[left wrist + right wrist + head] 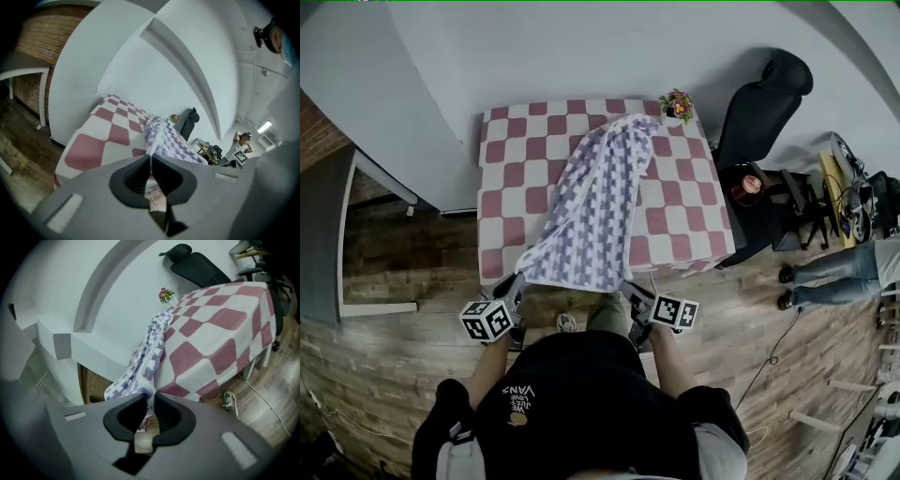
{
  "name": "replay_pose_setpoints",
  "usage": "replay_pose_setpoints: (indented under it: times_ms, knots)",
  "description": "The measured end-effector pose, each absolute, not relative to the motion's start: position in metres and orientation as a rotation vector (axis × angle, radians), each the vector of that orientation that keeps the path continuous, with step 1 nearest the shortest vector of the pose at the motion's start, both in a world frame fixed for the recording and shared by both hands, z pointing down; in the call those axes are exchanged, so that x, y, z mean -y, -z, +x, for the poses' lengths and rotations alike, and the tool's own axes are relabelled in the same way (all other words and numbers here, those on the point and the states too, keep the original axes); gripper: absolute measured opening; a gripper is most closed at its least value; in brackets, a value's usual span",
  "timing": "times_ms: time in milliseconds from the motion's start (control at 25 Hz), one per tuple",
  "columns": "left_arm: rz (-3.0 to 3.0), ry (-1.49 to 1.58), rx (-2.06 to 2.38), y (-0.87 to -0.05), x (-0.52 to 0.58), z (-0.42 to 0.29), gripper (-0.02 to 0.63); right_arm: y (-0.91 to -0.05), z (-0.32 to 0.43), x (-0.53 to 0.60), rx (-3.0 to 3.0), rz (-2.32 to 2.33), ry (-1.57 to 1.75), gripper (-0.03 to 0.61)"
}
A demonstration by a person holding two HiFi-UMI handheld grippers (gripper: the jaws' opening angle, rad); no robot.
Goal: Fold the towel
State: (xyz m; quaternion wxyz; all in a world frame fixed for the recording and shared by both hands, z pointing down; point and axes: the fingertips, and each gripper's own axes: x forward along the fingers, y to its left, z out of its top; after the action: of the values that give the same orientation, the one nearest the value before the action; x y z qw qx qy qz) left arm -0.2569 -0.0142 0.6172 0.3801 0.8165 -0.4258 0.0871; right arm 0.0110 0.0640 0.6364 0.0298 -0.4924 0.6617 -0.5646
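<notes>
The purple-and-white towel (598, 197) lies lengthwise down the middle of the table (511, 155). Its far end is bunched near a small flower pot (677, 105) at the back edge. Its near end is drawn off the front edge and hangs between our two grippers. We have the left gripper (516, 289) pinched on one near corner, its fingers (133, 176) all but together with only a thin fold of cloth between them. The right gripper (634, 294) takes the other corner, its fingers (126, 416) narrow too, closed on a slightly thicker gather. Holding both corners apart and low, just beyond the table's edge, keeps the near hem spread. We judge this sets up the first fold, with the held end to be carried over toward the far end. A red-and-white checked cloth (680, 225) covers the table. Beside it stands a black office chair (764, 98), and further right a seated person's legs (830, 267) are in view. A shoe (567, 322) shows on the wooden floor (384, 366) below us.
</notes>
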Motion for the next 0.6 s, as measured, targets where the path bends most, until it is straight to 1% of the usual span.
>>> replay_pose_setpoints:
  times_ms: [200,240,320,360,400,600]
  knots:
    - [2.078,-0.370,0.996,-0.641,-0.010,-0.259,0.015,-0.663,0.008,-0.085,-2.000,-1.572,1.852,0.060]
    - [2.084,-0.413,0.984,-0.644,-0.014,-0.261,0.035,-0.664,0.010,-0.085,-1.999,-1.607,1.851,0.073]
    - [2.093,-0.496,0.968,-0.647,-0.017,-0.266,0.159,-0.662,0.020,-0.085,-2.010,-1.687,1.810,0.097]
    - [2.102,-0.522,0.969,-0.646,-0.016,-0.270,0.192,-0.658,0.027,-0.083,-2.015,-1.730,1.777,0.123]
    - [2.118,-0.531,0.982,-0.641,-0.011,-0.274,0.199,-0.653,0.034,-0.080,-2.021,-1.776,1.735,0.141]
    - [2.305,-0.467,1.143,-0.582,0.041,-0.280,0.202,-0.612,0.069,-0.037,-2.156,-1.992,1.378,0.141]
